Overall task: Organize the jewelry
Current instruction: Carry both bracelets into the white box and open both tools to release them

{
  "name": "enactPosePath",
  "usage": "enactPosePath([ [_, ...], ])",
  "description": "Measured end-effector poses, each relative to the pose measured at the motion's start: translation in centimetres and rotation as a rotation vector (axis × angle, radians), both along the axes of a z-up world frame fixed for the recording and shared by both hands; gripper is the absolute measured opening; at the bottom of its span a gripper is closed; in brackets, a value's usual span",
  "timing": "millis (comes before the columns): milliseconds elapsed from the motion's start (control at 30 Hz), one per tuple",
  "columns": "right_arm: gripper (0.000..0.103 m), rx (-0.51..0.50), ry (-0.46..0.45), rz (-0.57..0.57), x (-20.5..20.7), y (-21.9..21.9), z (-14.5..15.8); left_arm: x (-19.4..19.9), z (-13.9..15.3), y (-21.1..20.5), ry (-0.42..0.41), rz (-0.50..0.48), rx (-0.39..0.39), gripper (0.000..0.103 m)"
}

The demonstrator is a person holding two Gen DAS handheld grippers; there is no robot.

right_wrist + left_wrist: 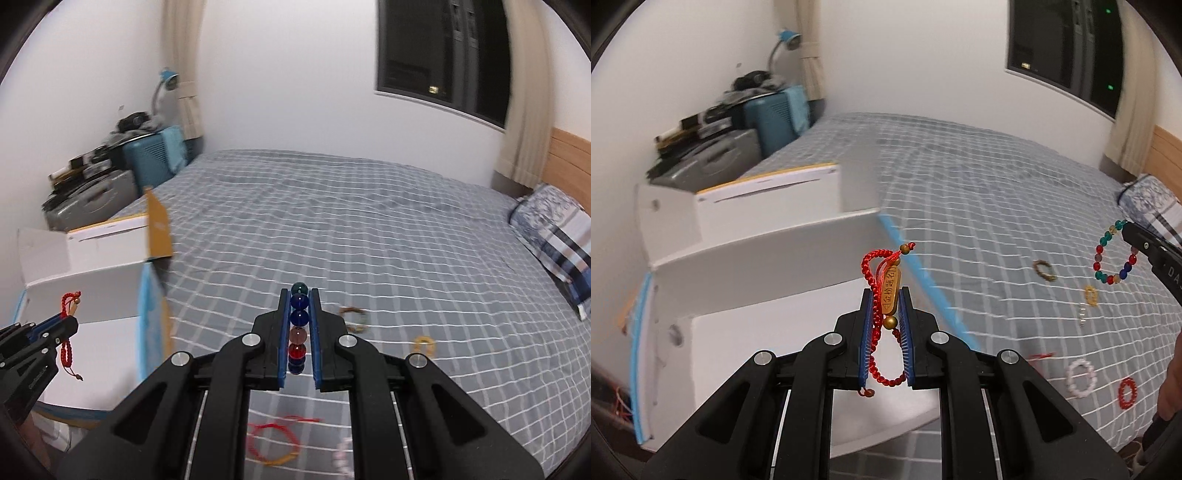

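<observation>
My left gripper (886, 295) is shut on a red braided cord bracelet (877, 295) with a gold tag, held above the open white box (757, 258); it shows at the left of the right wrist view (64, 314). My right gripper (299, 295) is shut on a multicoloured glass bead bracelet (298, 321), held above the bed; the bracelet hangs from it in the left wrist view (1113, 256). Loose on the bedspread lie a brown bracelet (1044, 270), a gold one (1090, 295), a white bead one (1080, 378) and a red one (1127, 392).
The grey checked bedspread (369, 221) fills the middle. A red cord bracelet (273, 443) lies near the front edge. A pillow (554, 236) is at the right. Cases and clutter (110, 177) stand behind the box. A wall and dark window (443, 55) are beyond.
</observation>
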State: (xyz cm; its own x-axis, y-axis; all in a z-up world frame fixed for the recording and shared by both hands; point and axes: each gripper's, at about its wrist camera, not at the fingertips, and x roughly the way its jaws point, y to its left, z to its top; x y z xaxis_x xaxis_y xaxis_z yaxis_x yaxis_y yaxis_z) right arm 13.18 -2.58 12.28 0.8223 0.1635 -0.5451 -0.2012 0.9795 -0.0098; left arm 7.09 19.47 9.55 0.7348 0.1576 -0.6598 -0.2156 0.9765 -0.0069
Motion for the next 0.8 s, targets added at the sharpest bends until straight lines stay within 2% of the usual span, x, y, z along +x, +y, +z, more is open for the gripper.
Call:
enactPosePath([
  [167,0.009,-0.002,0.002,0.078,-1.1,5.5,-0.2,-2.1,-0.2,4.5,0.007,0.068,-0.004,0.013],
  [500,0.009,-0.014,0.047,0.242,-3.2,15.0,-2.2,-4.8,-2.4,11.1,0.1,0.195,-0.008,0.013],
  [633,0.009,-0.028,0.096,0.296,-3.3,18.0,-3.4,-5.2,-3.3,12.5,0.151,0.228,-0.018,0.013],
  [800,0.009,-0.034,0.213,0.332,-2.5,20.5,-5.8,-4.9,-5.2,14.2,0.242,0.24,-0.081,0.013],
])
